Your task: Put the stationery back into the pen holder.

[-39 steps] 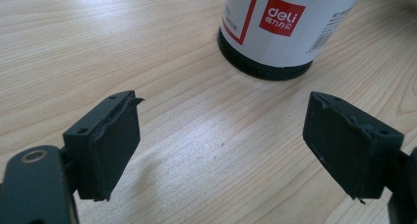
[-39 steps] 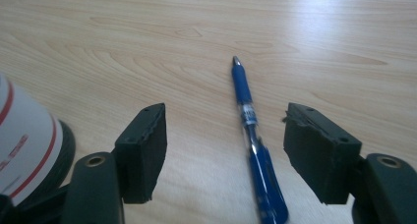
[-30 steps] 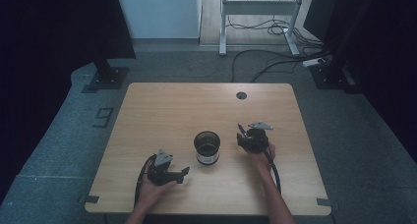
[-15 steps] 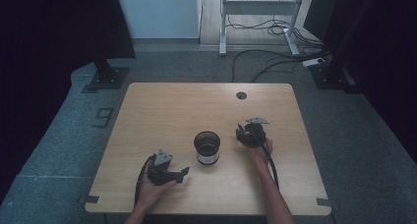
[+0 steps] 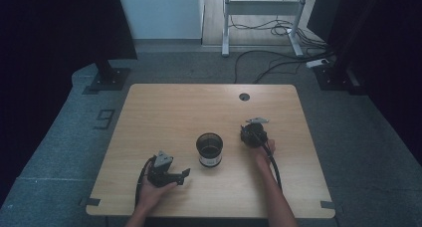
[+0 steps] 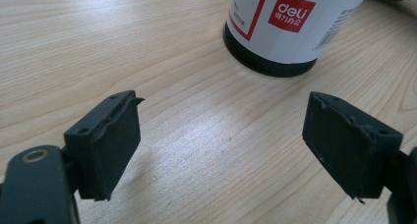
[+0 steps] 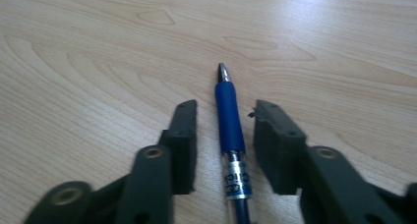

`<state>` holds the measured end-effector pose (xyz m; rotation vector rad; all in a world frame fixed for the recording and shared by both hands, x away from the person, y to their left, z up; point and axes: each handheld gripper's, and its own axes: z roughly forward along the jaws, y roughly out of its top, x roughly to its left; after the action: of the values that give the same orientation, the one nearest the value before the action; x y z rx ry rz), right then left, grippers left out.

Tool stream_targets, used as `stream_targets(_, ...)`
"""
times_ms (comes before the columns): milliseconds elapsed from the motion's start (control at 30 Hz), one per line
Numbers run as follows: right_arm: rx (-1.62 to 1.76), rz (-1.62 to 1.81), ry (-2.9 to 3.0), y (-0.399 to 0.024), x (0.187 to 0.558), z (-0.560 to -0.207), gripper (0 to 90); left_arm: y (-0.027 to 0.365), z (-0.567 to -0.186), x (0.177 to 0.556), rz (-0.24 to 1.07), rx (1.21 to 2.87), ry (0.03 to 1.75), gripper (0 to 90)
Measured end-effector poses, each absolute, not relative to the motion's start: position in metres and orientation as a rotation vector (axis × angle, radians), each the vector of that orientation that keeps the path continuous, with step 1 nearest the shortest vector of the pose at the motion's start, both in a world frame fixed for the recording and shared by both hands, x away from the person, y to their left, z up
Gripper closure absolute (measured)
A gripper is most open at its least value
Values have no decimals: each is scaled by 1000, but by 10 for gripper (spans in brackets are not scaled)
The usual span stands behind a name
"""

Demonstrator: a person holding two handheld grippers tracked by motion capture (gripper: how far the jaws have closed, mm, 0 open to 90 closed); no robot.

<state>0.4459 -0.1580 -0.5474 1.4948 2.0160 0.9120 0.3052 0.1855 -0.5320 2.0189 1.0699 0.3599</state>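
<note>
Blue-gripped ballpoint pen [image 7: 230,130] lies flat on the wooden worktop [image 5: 164,112], at 3 o'clock of the black mesh pen cup [image 5: 209,149]. Right gripper [image 7: 223,135] has just been closing, jaws straddling the barrel, not yet touching. Left gripper [image 6: 221,140] spread, empty. Risk: off-centre pinch rolls the pen away.

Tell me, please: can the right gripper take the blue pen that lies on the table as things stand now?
Probably yes. The blue pen lies flat on the bare table between the pads of the right gripper; its jaws have just been closing, with a gap left on each side and nothing blocking.
</note>
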Motion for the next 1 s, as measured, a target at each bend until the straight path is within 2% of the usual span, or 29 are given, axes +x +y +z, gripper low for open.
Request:
stream_targets(133, 1506, 914, 2024, -162, 447, -546, 768, 185, -532, 305, 359, 2022, 1068, 145)
stream_targets(200, 1505, 916, 2035, -163, 447, -546, 778, 185, -532, 305, 366, 2019, 1068, 145)
stream_targets(433, 1540, 968, 2038, -169, 442, -540, 784, 187, -532, 305, 378, 2007, 1068, 149)
stream_targets(1000, 1372, 1377, 1863, -183, 392, -473, 783, 188, -530, 304, 391, 2001, 1068, 150)
